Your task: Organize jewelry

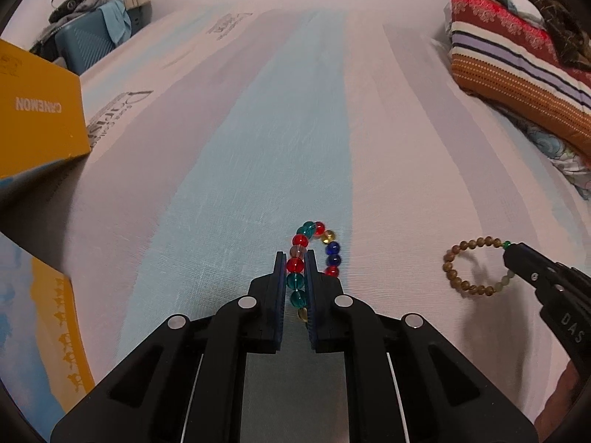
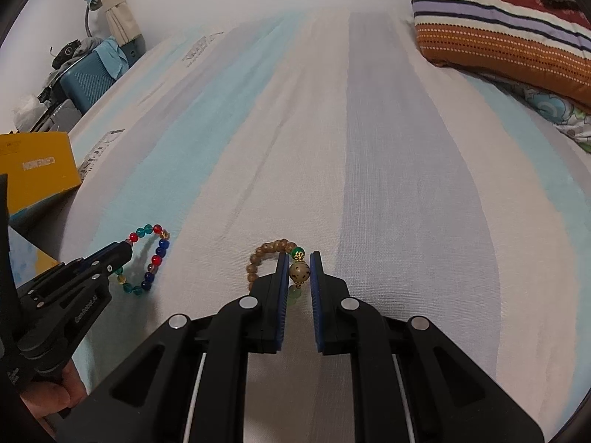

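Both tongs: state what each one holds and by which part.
Left tongs grip the coloured glass-bead bracelet along its red and teal beads. Right tongs grip the brown wooden-bead bracelet at its large speckled bead.

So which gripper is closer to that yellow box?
Left. The left gripper, clamping the colourful bracelet, sits nearer the yellow box; the right gripper holds the brown bracelet farther away.

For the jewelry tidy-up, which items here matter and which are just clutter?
Job items:
- colored glass-bead bracelet, pinched in the left claw
- brown wooden-bead bracelet, pinched in the right claw
- yellow box, possibly

Lying about:
- striped pillow
- teal suitcase
- desk lamp
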`<state>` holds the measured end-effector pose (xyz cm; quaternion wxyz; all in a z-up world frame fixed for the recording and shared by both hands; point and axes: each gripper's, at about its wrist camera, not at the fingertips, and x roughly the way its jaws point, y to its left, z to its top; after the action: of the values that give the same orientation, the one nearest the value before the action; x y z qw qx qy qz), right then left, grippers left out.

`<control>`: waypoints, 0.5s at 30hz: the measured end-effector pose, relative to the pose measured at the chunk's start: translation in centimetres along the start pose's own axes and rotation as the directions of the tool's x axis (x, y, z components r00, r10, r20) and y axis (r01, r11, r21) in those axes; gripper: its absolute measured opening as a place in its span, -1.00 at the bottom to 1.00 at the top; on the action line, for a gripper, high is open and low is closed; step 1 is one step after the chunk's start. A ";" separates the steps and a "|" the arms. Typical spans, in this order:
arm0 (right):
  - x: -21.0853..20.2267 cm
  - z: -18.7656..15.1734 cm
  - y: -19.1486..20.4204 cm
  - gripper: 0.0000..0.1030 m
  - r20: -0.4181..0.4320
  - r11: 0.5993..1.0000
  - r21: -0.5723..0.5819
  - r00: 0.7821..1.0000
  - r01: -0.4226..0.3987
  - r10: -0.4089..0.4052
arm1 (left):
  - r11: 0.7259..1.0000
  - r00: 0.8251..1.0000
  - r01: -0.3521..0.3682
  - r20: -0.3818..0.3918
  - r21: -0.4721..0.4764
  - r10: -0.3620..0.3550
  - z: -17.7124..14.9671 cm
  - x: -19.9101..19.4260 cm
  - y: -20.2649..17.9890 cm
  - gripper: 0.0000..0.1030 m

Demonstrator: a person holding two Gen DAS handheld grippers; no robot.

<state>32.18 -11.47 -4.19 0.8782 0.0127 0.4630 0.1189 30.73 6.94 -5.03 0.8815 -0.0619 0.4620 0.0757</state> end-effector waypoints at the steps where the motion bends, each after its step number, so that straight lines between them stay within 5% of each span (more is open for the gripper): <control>1: -0.2 0.0 0.1 -0.79 0.005 1.000 -0.003 1.000 0.002 -0.002 | 1.000 1.000 0.004 0.006 0.000 -0.004 0.0 -0.4 -0.1 -0.83; 15: -4.1 0.4 0.3 -0.79 0.074 1.000 -0.016 0.997 0.012 -0.011 | 0.998 0.993 0.061 0.096 0.024 -0.063 0.2 -6.2 -1.3 -0.83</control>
<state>30.24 -12.04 -0.62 0.8955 0.0074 0.4292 0.1172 27.69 5.22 0.22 0.9053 -0.0634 0.4174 0.0466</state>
